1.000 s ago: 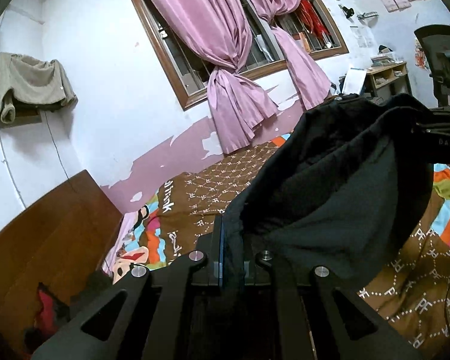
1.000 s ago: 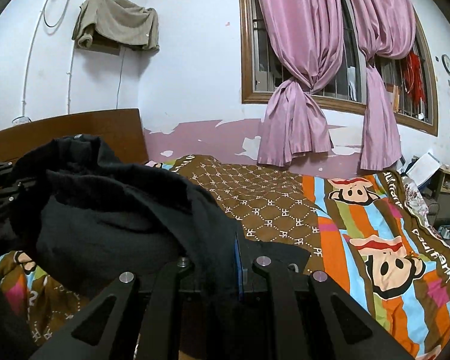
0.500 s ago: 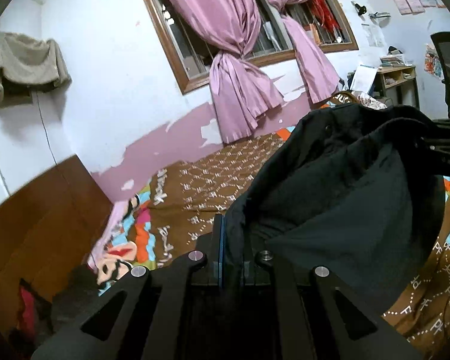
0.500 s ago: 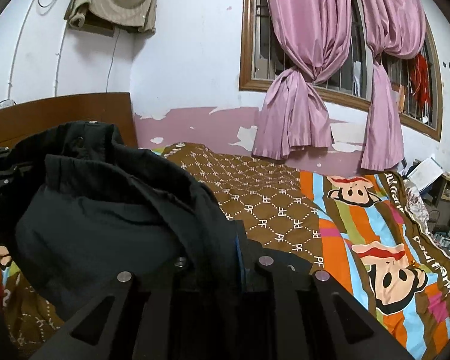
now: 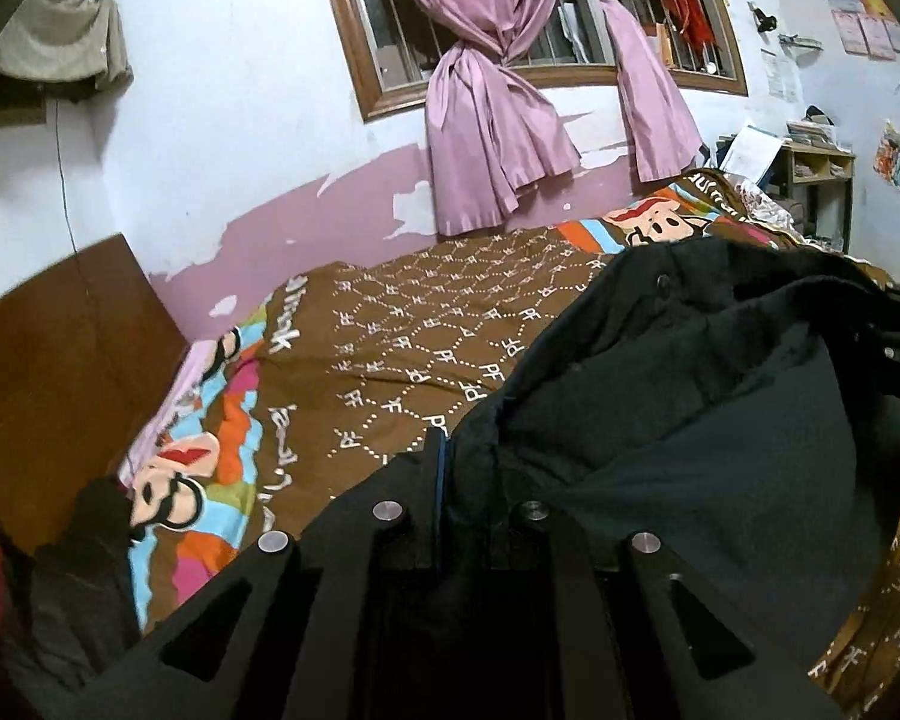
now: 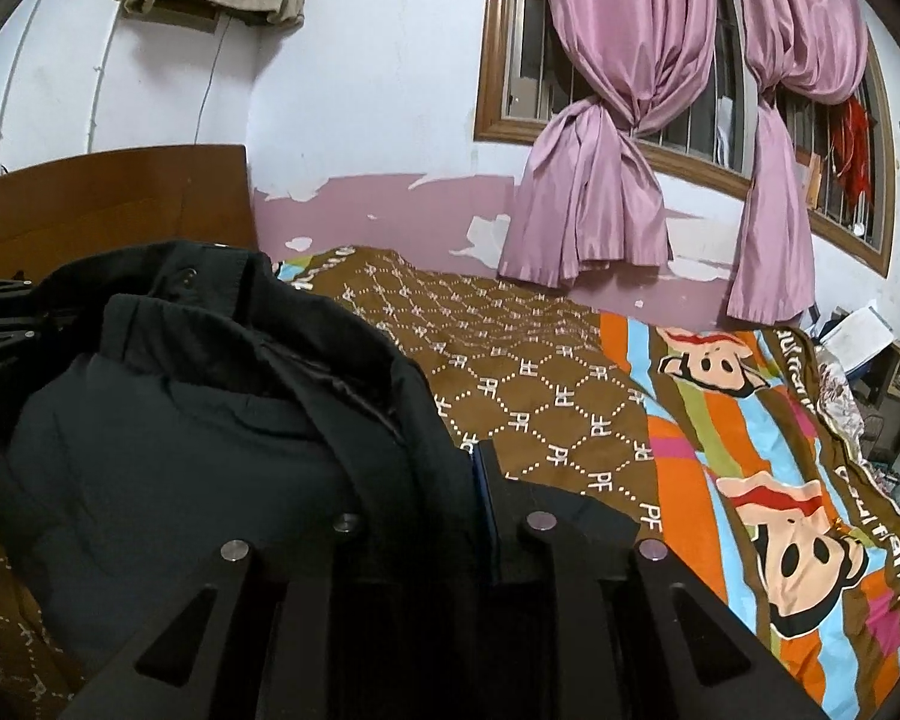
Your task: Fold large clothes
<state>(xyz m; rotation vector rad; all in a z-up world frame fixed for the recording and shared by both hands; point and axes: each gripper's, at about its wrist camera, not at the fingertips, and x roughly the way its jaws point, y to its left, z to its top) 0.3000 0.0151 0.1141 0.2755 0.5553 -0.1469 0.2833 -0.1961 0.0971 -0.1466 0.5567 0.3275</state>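
A large black jacket (image 5: 690, 420) hangs stretched between my two grippers above the bed. In the left wrist view my left gripper (image 5: 459, 456) is shut on one edge of it, the cloth pinched against the blue pad. My right gripper (image 6: 450, 468) has the other edge of the black jacket (image 6: 180, 450) between its jaws, which are opening; cloth still fills the gap and hides the left finger. Each gripper shows at the other view's edge: the right gripper (image 5: 894, 342) and the left gripper (image 6: 0, 324). The collar with a snap button faces up.
The bed carries a brown patterned blanket (image 6: 540, 396) with bright cartoon stripes (image 6: 750, 480). A wooden headboard (image 5: 60, 360) stands at the left, with dark clothes (image 5: 60, 588) piled near it. Pink curtains (image 6: 600, 192) hang at the window, and a desk (image 5: 810, 168) is at the far right.
Both grippers have sunk toward the bed and moved across it with the jacket between them. The right gripper's jaws stand slightly wider than before.
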